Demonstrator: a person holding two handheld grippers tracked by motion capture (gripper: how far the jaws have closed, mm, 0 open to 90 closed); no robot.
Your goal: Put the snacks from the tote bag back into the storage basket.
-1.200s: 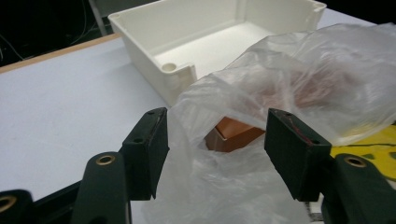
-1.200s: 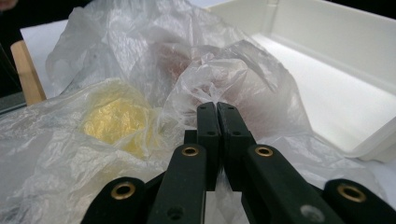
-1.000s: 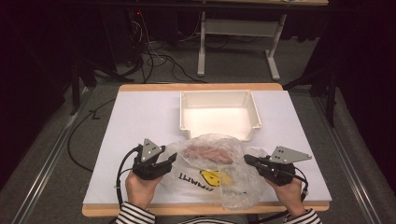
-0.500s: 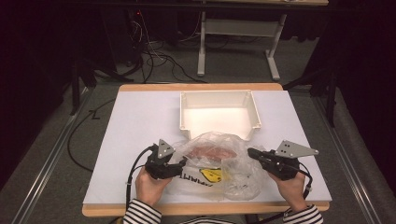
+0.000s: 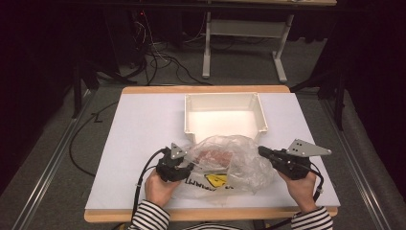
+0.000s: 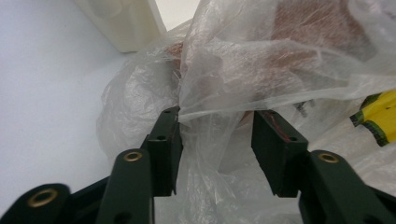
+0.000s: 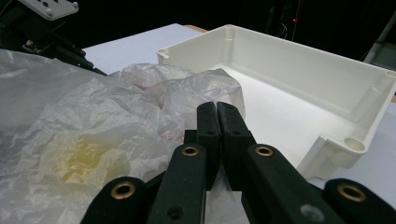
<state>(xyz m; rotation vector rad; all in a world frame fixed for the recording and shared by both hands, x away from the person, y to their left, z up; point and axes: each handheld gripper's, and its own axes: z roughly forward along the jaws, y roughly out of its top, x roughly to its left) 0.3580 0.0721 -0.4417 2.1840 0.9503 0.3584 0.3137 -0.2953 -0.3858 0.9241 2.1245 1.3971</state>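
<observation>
A: Report the position of the bag.

B: The crumpled clear plastic bag (image 5: 230, 160) with pinkish contents and a yellow label lies on the white worktop (image 5: 139, 129), at six o'clock from the shallow white plastic tray (image 5: 225, 117) and touching its near wall.

A: State of your left gripper?

B: My left gripper (image 6: 217, 135) sits at nine o'clock of the bag. Its fingers (image 6: 166, 149) stand partly apart and have just been closing; loose film lies between them, not yet pinched.

A: And your right gripper?

B: My right gripper (image 7: 217, 114), at three o'clock of the bag, has its fingers (image 7: 231, 140) pressed together. Whether film is caught between them, I cannot tell.
</observation>
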